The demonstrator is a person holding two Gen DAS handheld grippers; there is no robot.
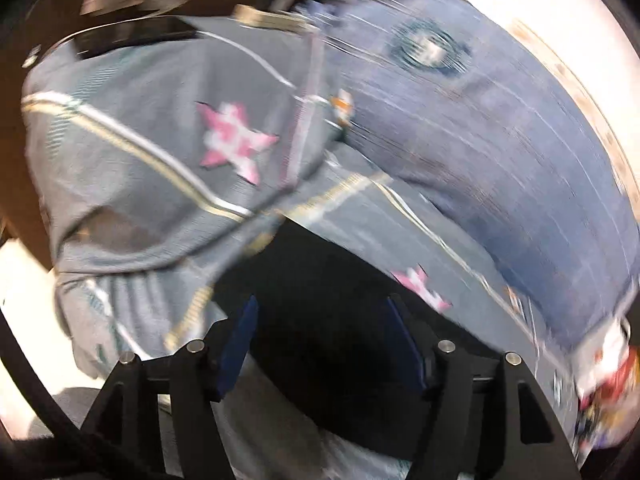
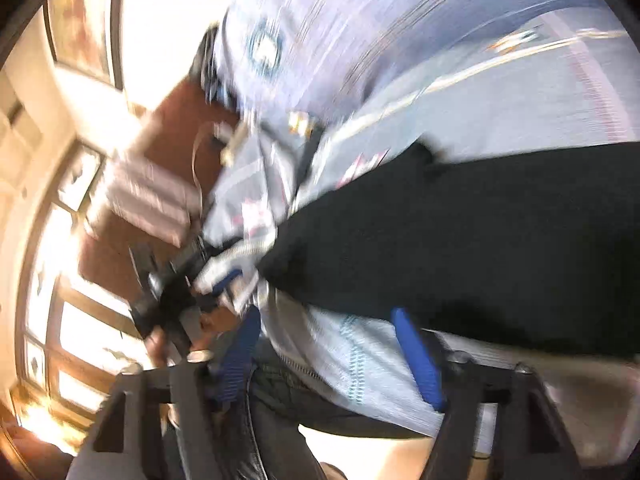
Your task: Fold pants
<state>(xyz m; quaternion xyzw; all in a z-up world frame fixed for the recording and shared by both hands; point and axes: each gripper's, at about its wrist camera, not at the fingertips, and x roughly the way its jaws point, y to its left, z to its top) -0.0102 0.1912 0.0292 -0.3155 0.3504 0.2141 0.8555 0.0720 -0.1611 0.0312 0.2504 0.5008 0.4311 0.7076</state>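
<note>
Left wrist view: left gripper and right gripper gape empty over black pants; next, grab the edge

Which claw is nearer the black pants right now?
Left, likely. The left claw stands open with the black pants filling the gap between its fingers. The right claw, also open, has pale patterned cloth between its fingers; the pants lie just past its tips.
</note>
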